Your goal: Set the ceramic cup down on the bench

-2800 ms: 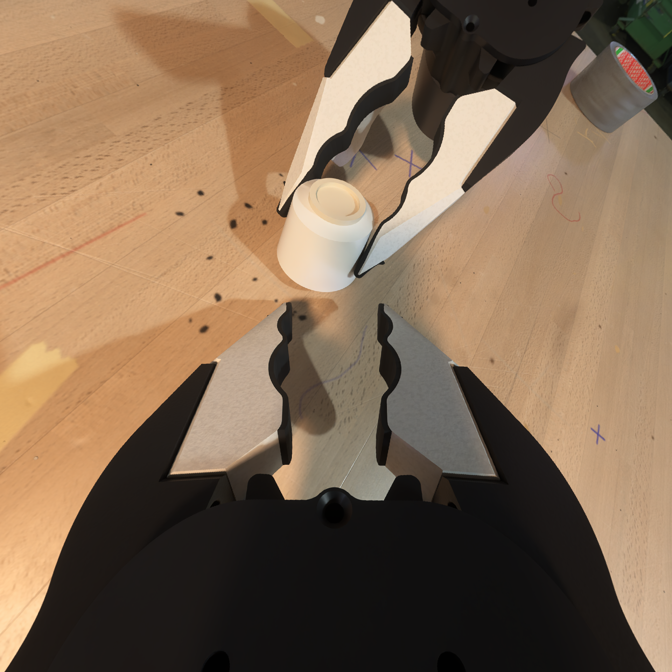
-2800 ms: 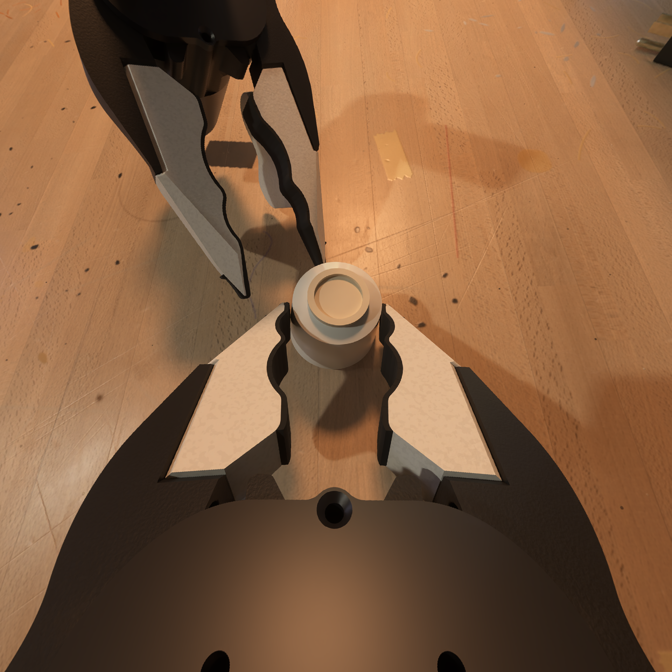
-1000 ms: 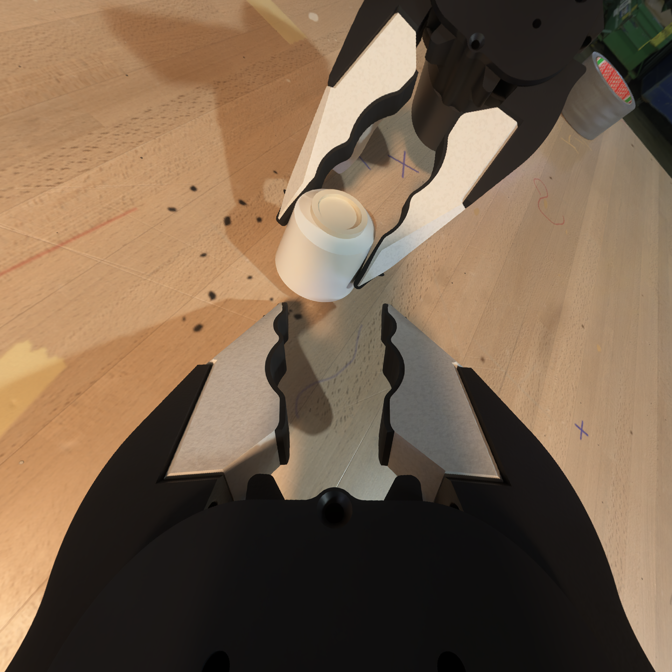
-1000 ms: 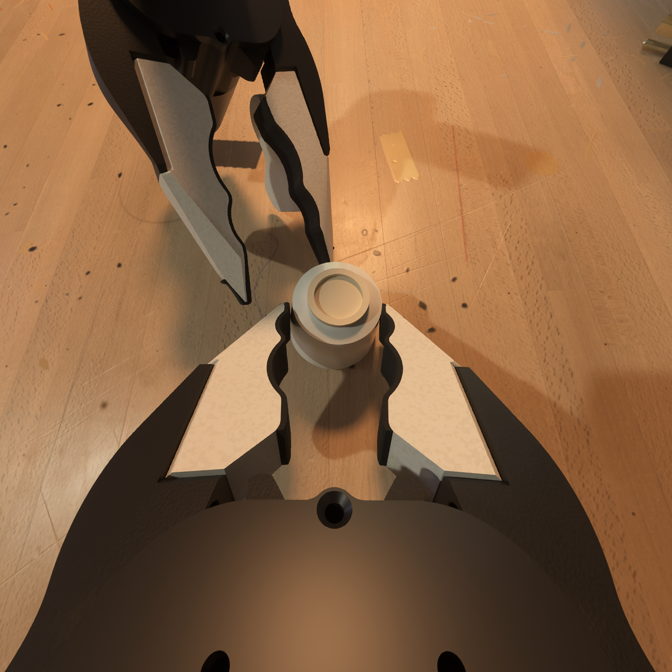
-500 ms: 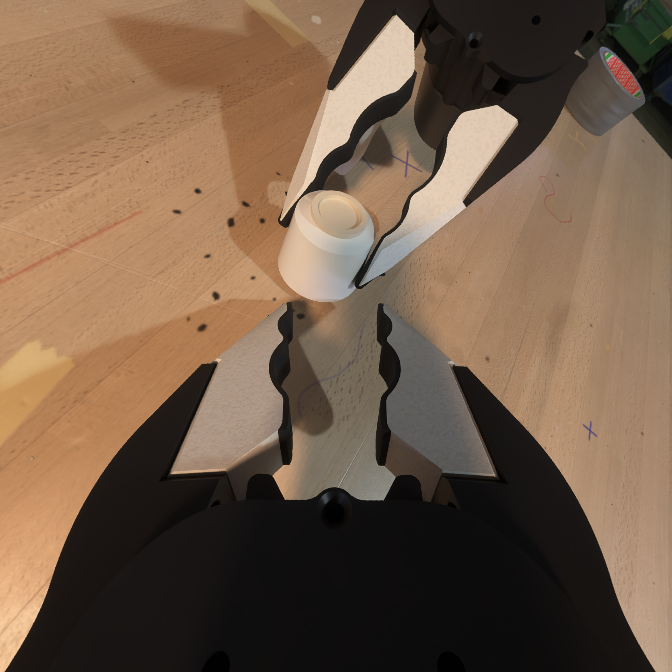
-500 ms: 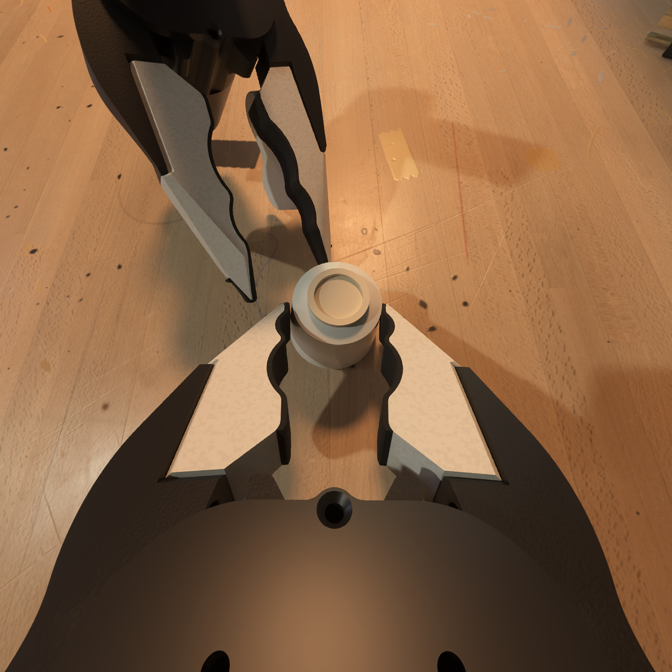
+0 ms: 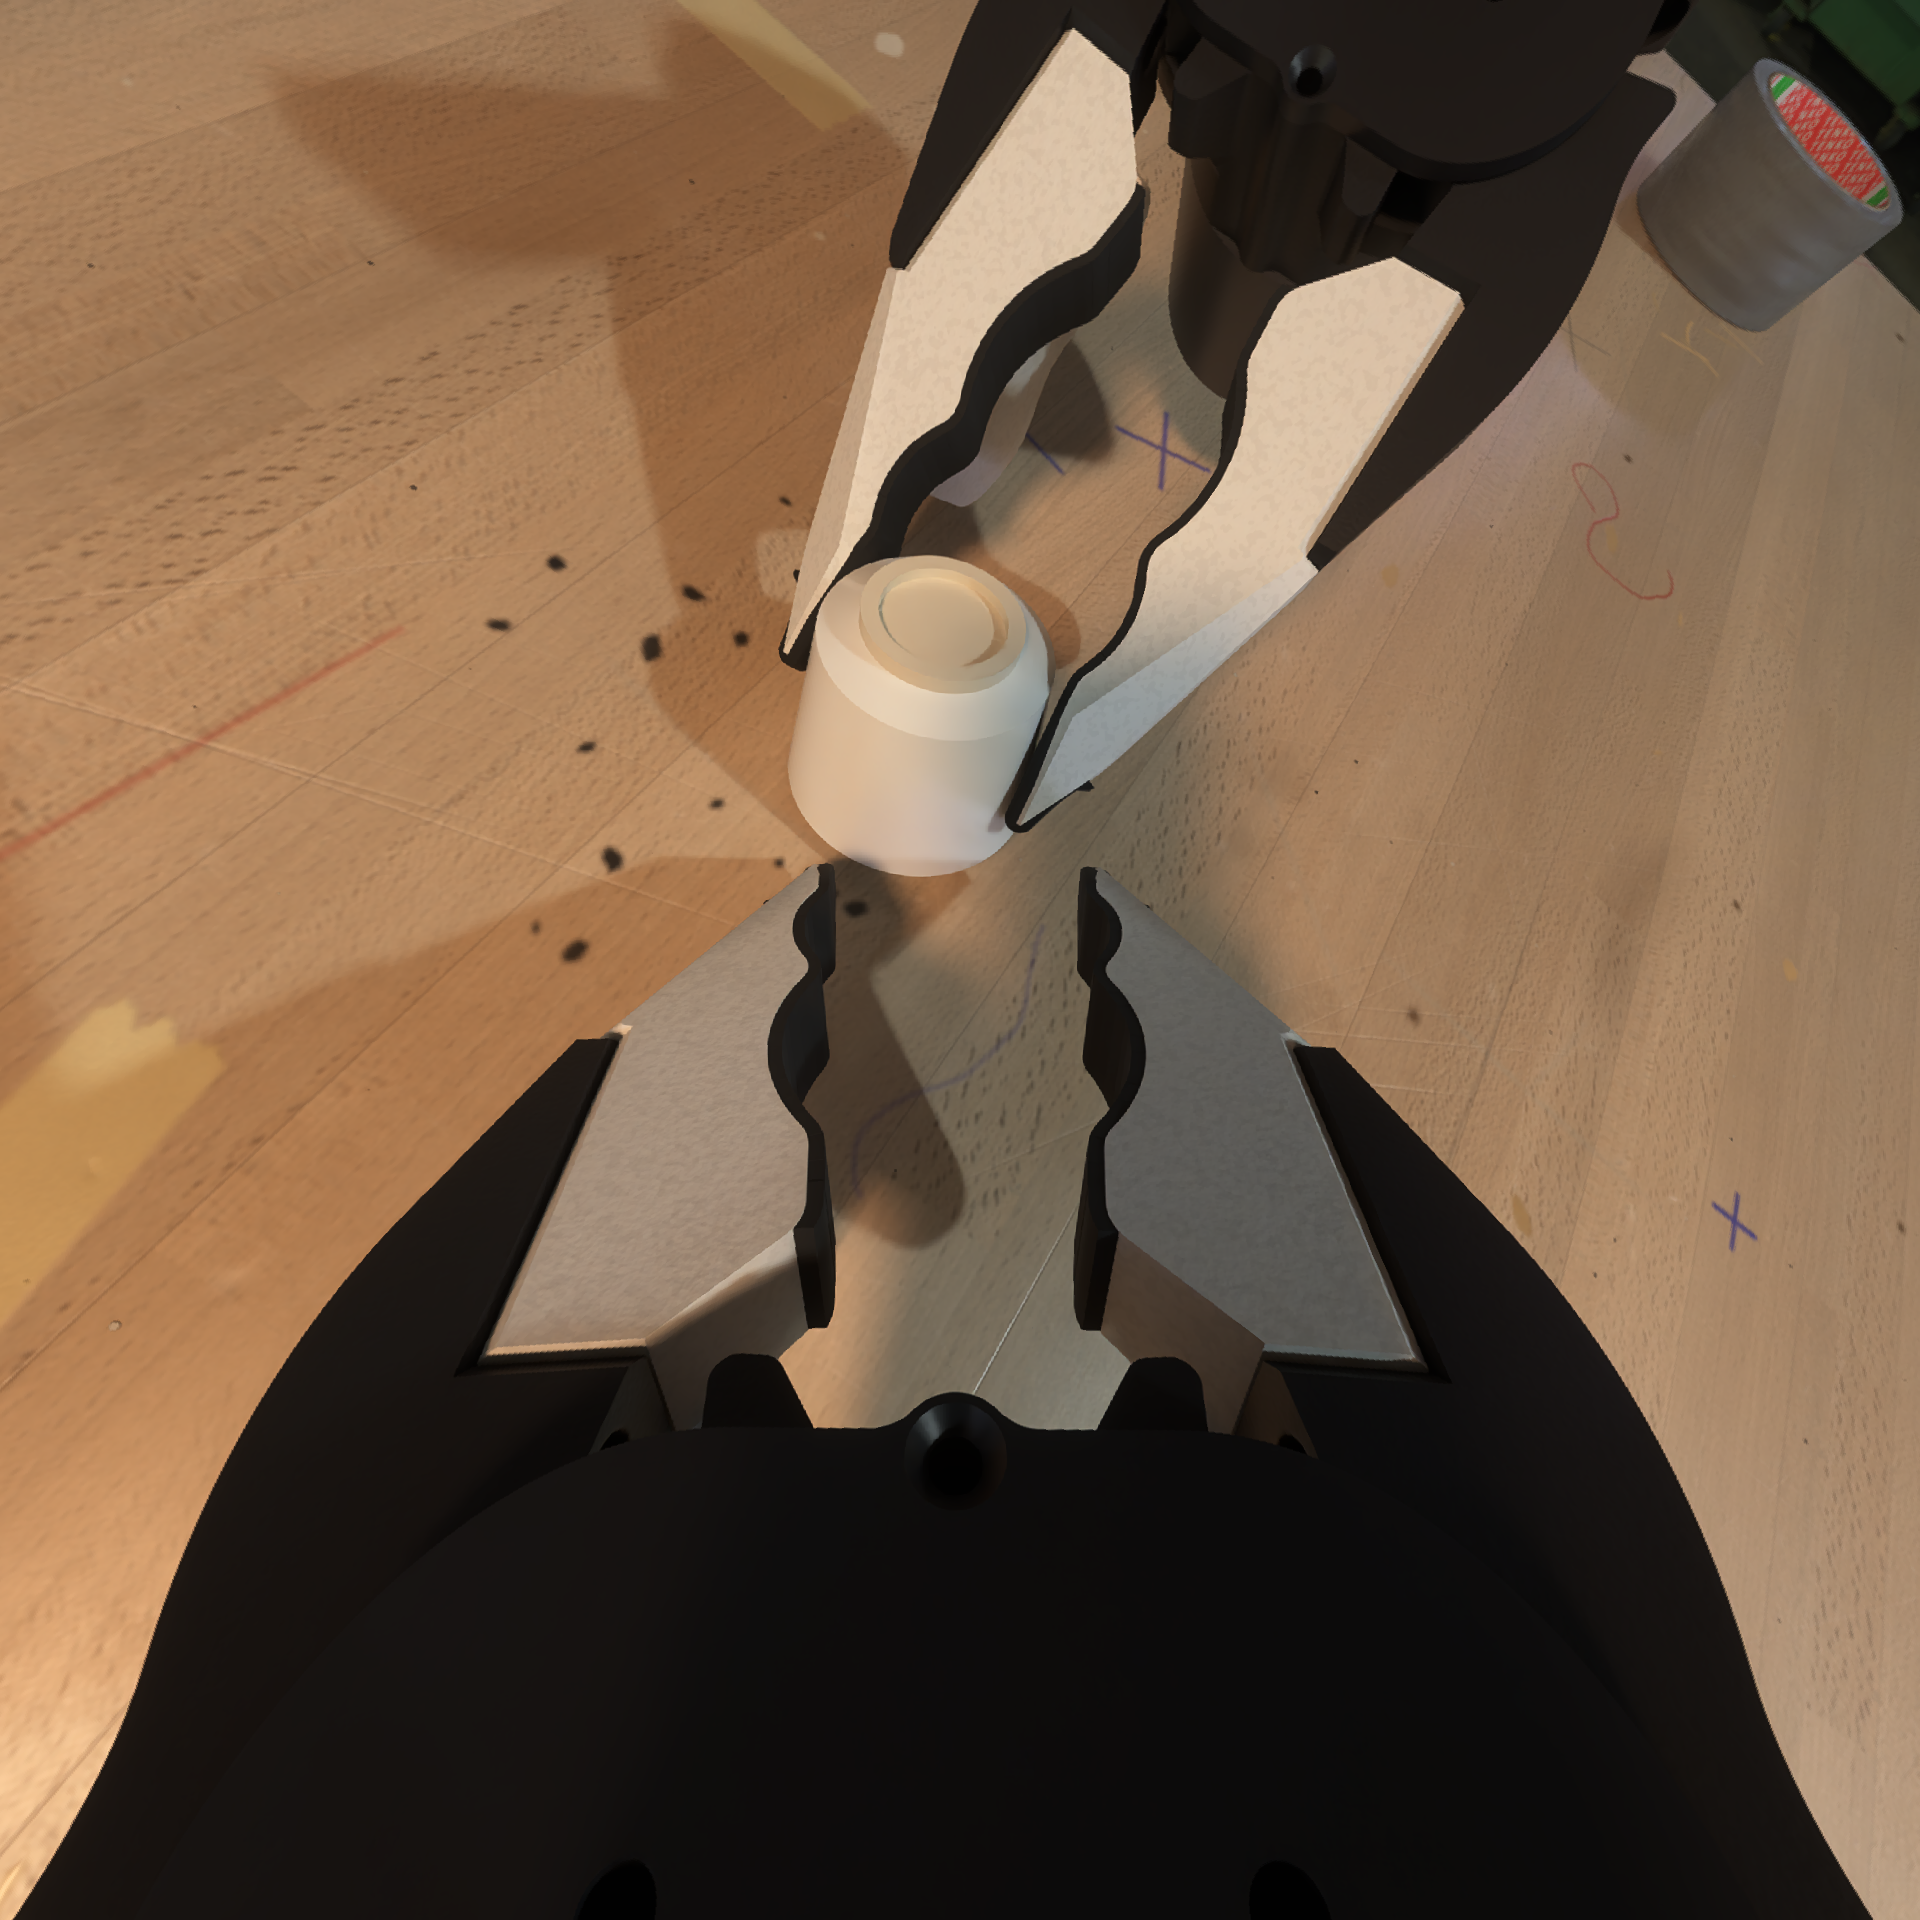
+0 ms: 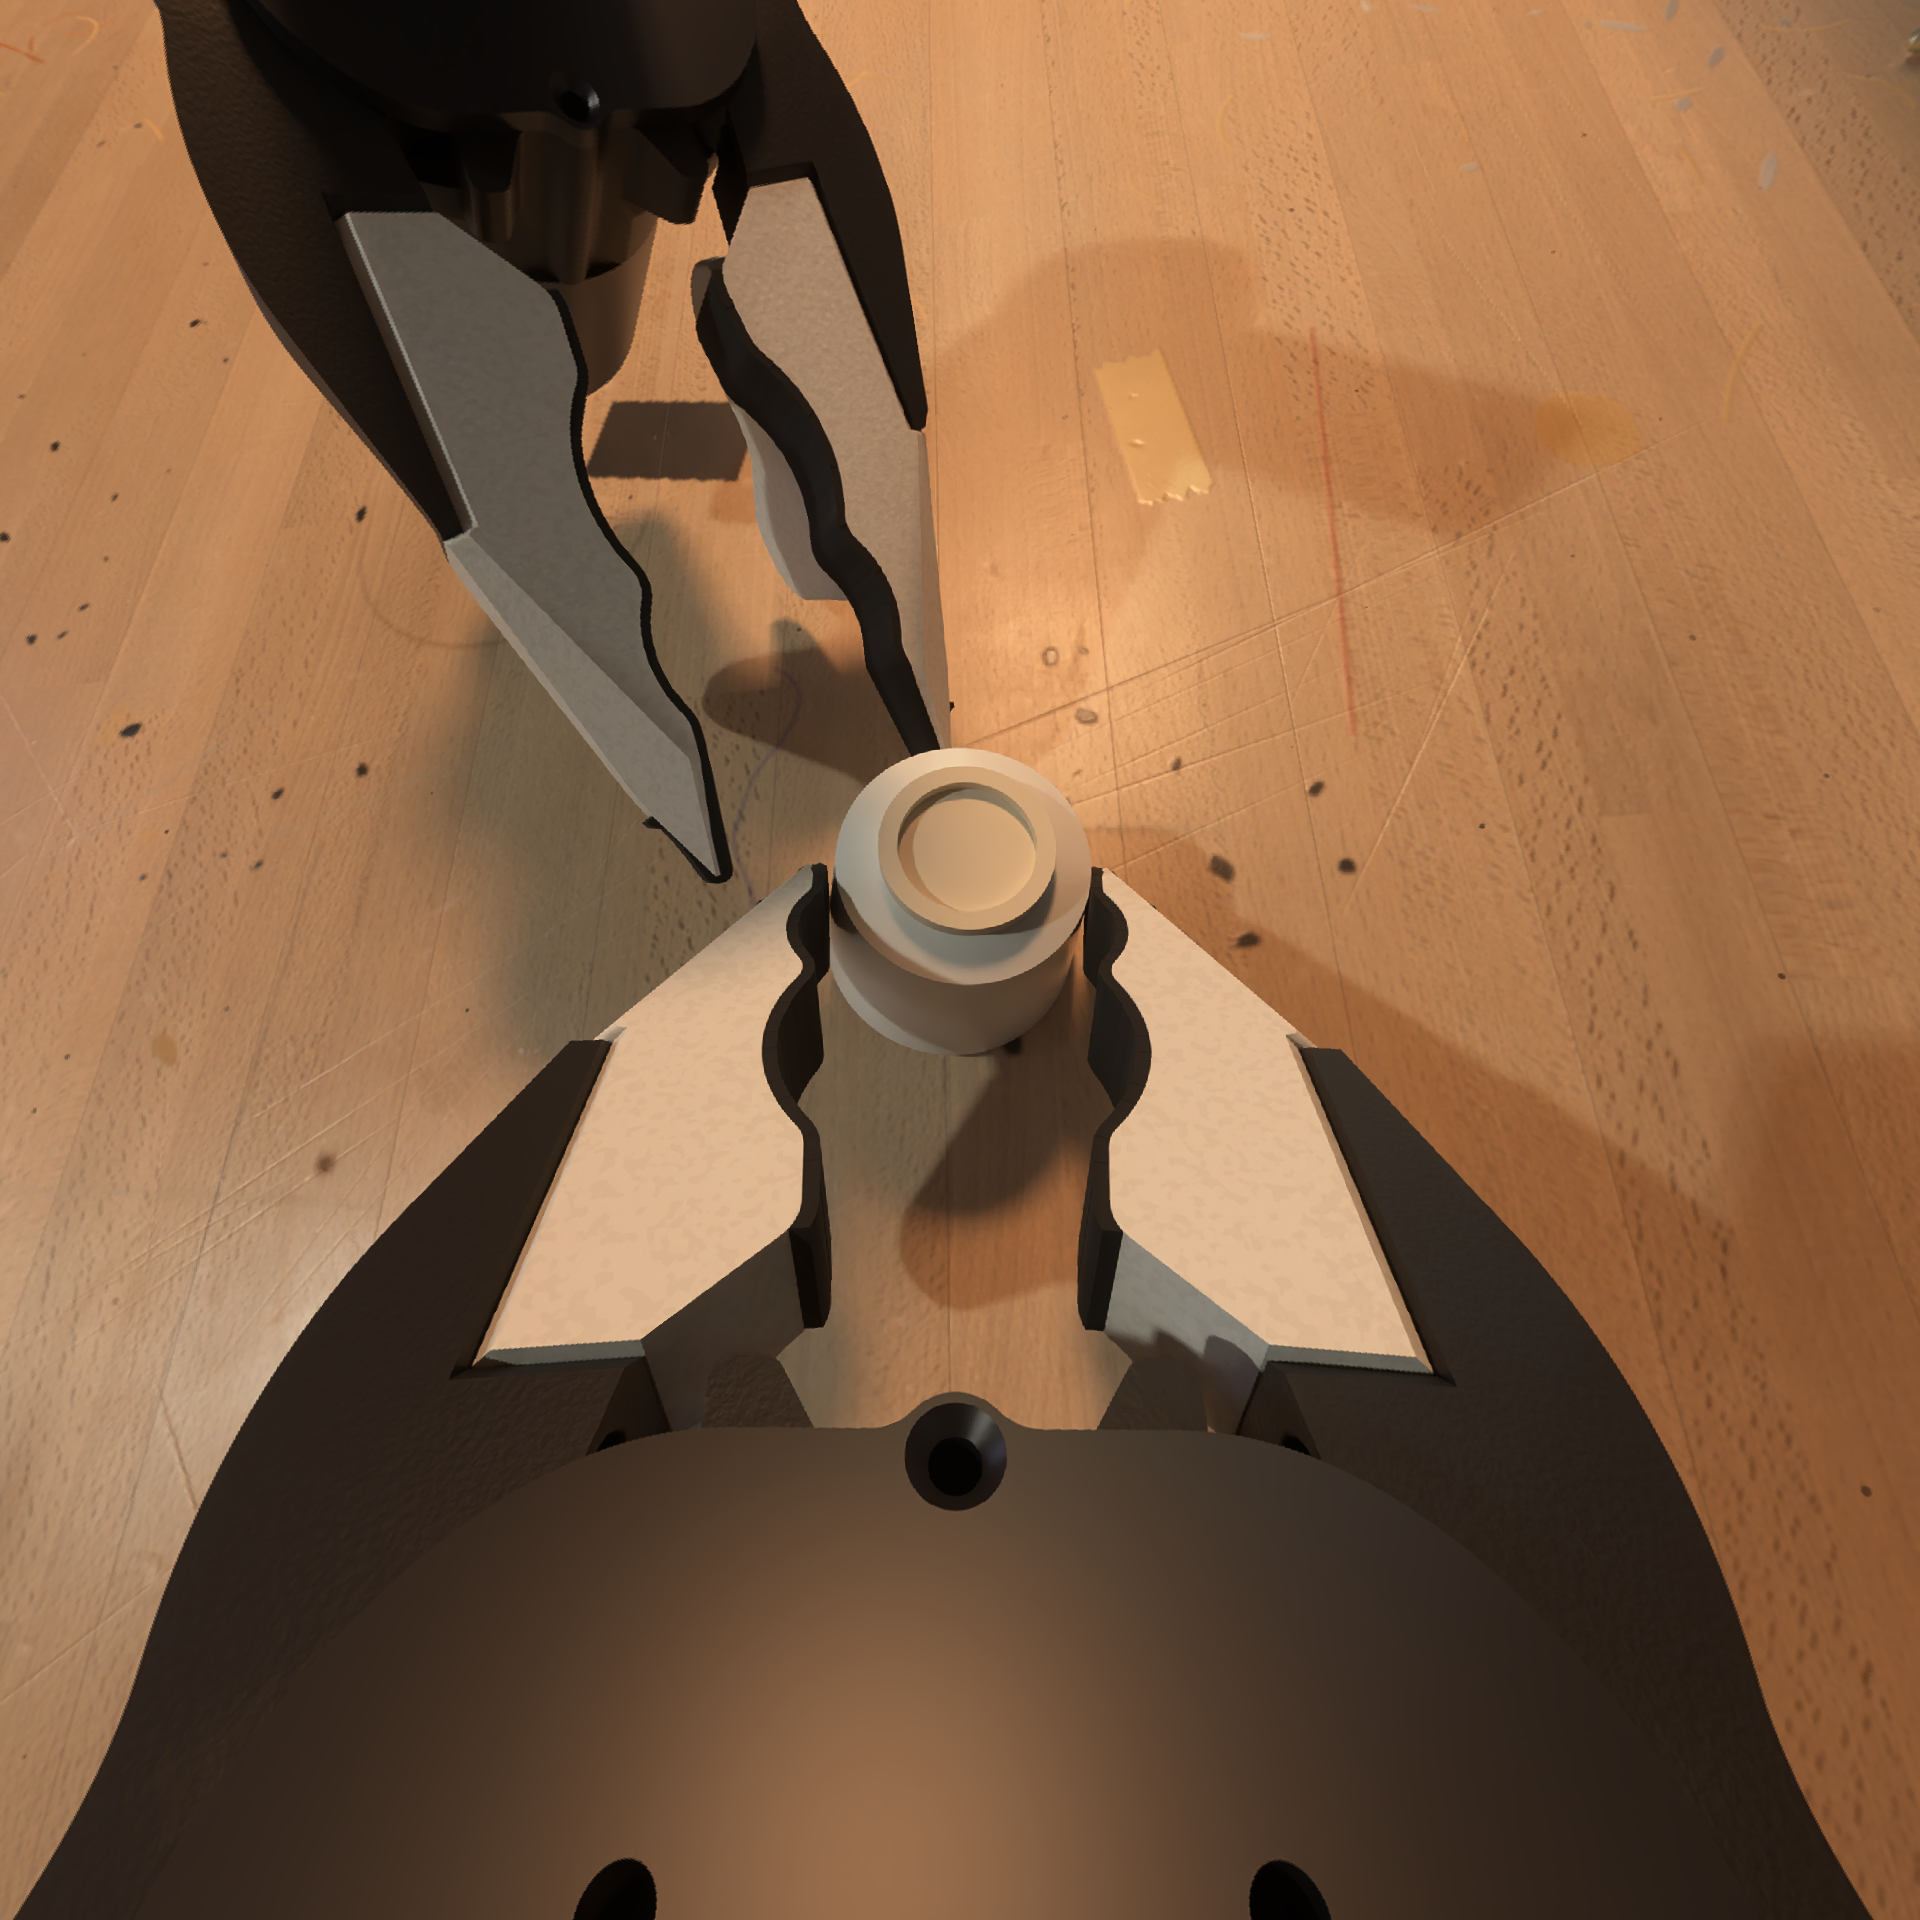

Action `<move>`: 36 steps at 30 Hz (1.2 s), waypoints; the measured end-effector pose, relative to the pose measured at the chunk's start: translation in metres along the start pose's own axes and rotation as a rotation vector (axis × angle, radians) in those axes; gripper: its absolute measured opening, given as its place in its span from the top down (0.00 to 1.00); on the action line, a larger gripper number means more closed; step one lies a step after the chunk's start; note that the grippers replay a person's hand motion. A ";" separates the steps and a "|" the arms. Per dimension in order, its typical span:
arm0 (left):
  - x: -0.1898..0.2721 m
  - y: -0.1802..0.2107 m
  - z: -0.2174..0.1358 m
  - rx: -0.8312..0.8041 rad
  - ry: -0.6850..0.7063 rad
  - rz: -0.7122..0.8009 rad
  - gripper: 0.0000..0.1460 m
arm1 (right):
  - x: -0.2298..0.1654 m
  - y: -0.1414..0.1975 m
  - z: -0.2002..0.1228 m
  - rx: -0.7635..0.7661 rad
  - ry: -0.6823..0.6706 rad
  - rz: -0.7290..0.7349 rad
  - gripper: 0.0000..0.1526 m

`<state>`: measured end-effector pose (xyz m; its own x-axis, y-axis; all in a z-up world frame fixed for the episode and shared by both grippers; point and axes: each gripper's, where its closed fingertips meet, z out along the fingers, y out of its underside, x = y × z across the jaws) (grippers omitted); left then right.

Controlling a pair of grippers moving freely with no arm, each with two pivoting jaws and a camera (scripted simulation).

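Note:
The cream ceramic cup (image 8: 961, 935) is upside down, its foot ring facing up. My right gripper (image 8: 956, 883) is shut on it, one fingertip on each side, low over the wooden bench (image 8: 1507, 935). I cannot tell if the cup touches the bench. In the left wrist view the cup (image 7: 914, 748) sits between the right gripper's fingertips (image 7: 909, 738). My left gripper (image 7: 954, 883) is open and empty, its tips just short of the cup. It also shows in the right wrist view (image 8: 821, 802), pointing at the cup from the far left.
A grey tape roll (image 7: 1766, 197) stands at the bench's far right edge, with green items beyond it. Strips of yellow masking tape (image 8: 1153, 426) (image 7: 94, 1112) lie flat on the wood. Pen crosses and dark specks mark the surface.
Almost nothing. Both grippers sway slightly over the bench; the cup stays in the right gripper's grip and the left gripper stays open in front of it.

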<state>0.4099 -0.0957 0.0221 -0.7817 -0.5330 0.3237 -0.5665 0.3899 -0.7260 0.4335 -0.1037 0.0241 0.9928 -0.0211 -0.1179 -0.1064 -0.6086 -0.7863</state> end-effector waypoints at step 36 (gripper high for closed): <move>-0.002 -0.002 0.002 -0.008 -0.043 0.059 0.69 | 0.000 0.001 0.001 -0.018 0.007 0.002 0.68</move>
<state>0.4131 -0.0962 0.0215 -0.8021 -0.5405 0.2539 -0.5217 0.4273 -0.7384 0.4329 -0.1039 0.0229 0.9930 -0.0280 -0.1146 -0.1070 -0.6231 -0.7748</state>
